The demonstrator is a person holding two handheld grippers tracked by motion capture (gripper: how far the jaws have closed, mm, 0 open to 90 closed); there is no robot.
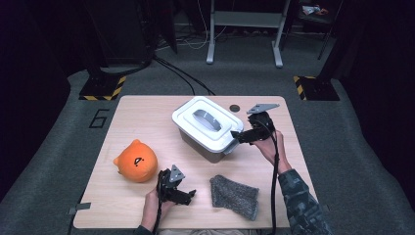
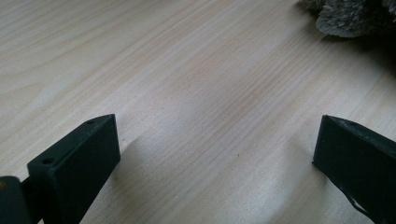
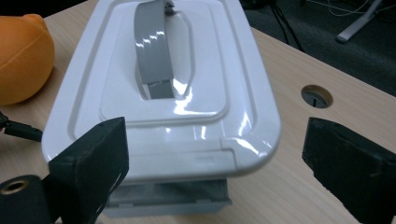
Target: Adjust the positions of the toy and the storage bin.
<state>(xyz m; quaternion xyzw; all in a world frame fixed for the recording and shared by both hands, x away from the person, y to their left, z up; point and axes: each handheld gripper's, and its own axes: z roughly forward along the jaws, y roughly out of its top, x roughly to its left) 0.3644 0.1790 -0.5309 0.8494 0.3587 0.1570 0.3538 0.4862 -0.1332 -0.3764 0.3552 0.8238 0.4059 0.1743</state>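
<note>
Holding the right gripper (image 1: 234,135) at the near right end of the box (image 1: 205,128), we see its jaws spread wide, level with the lid's (image 3: 163,88) end edge and clasping nothing. The box sits mid-surface, lid on, grey handle (image 3: 152,51) lying across the top. Our left gripper (image 1: 190,194) rests low over bare surface (image 2: 187,93) near the front edge, jaws likewise spread and empty. A grey cloth (image 1: 234,196) lies just to its right; an orange plush (image 1: 136,160) sits to its left.
</note>
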